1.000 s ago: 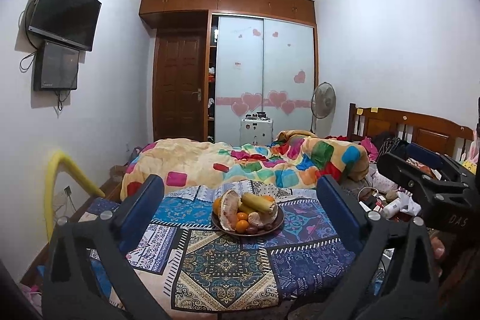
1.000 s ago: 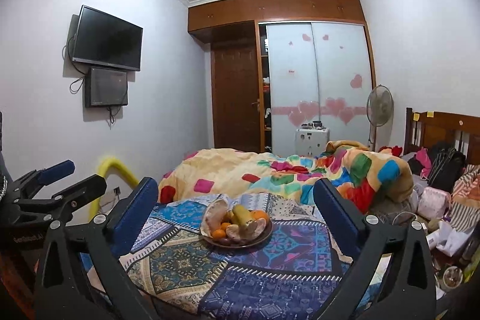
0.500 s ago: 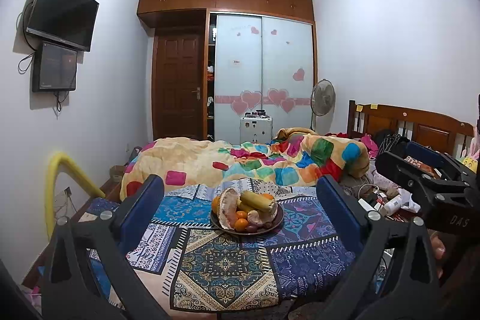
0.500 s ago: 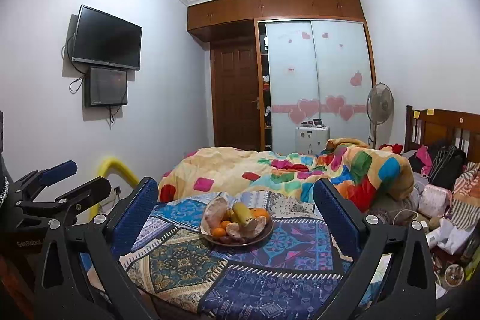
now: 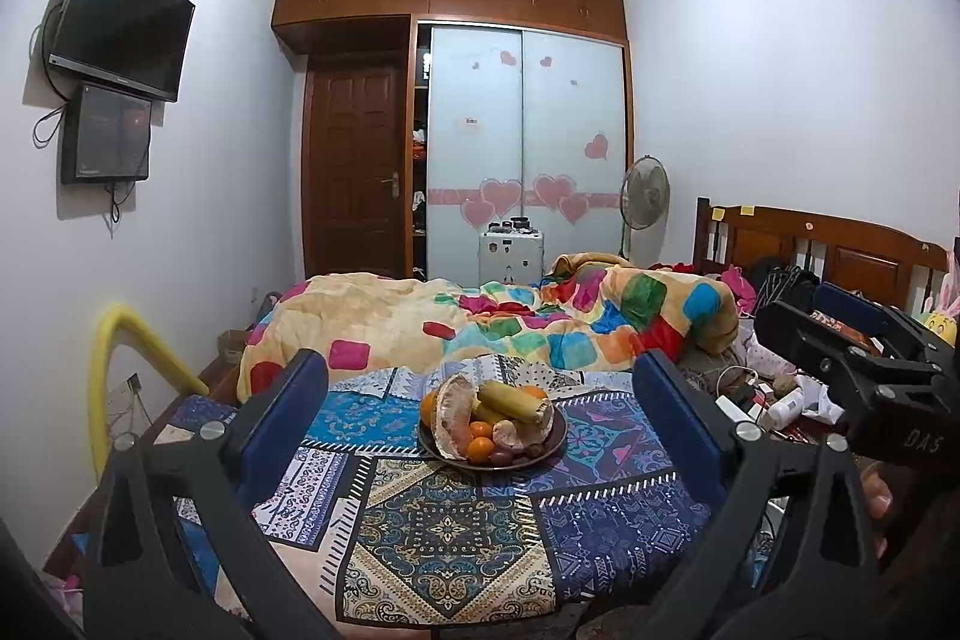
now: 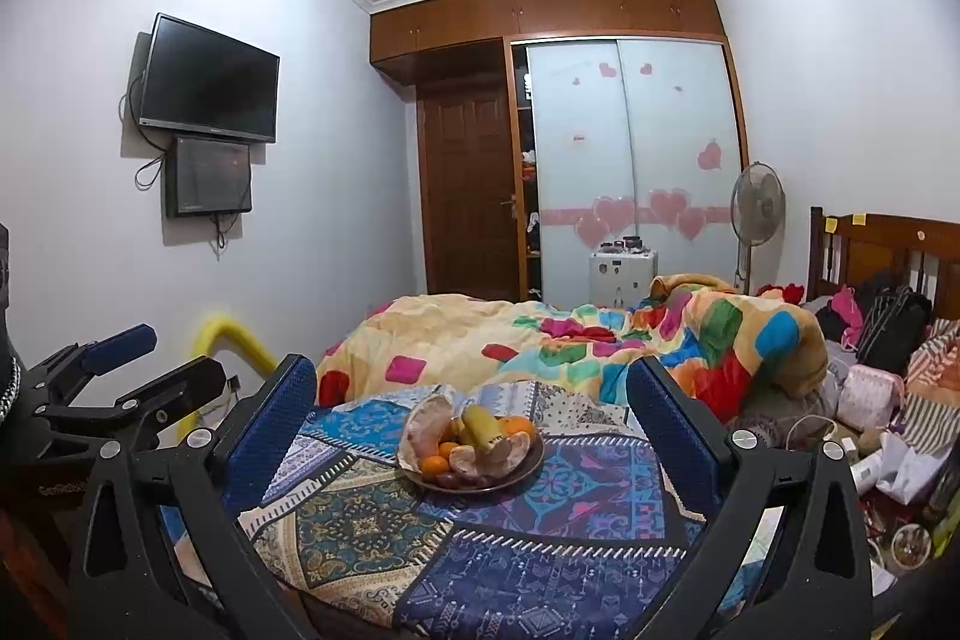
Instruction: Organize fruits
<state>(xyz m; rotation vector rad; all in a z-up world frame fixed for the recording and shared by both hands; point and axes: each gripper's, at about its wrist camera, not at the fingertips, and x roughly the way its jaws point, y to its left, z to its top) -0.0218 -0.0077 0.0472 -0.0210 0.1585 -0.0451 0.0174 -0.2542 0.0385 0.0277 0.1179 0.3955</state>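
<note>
A dark round plate (image 5: 555, 445) (image 6: 531, 463) of fruit sits on a patchwork blue cloth (image 5: 444, 520) (image 6: 540, 562) on the bed. On it lie a yellow banana (image 5: 513, 400) (image 6: 483, 427), several small oranges (image 5: 480, 448) (image 6: 435, 466), peeled citrus segments (image 6: 486, 454) and a large pale peel (image 5: 453, 409) (image 6: 427, 421). My left gripper (image 5: 480, 394) is open and empty, well short of the plate. My right gripper (image 6: 471, 394) is open and empty, also short of it. Each gripper shows at the other view's edge.
A colourful rumpled quilt (image 5: 480, 322) lies behind the plate. Clutter of bags and bottles (image 6: 870, 400) fills the right side by the wooden headboard (image 5: 810, 244). A yellow foam tube (image 5: 120, 346) stands left. A fan (image 6: 757, 208), wardrobe and door are at the back.
Both views have shifted slightly; the plate sits a touch closer and higher between the fingers. Both grippers stay open and empty.
</note>
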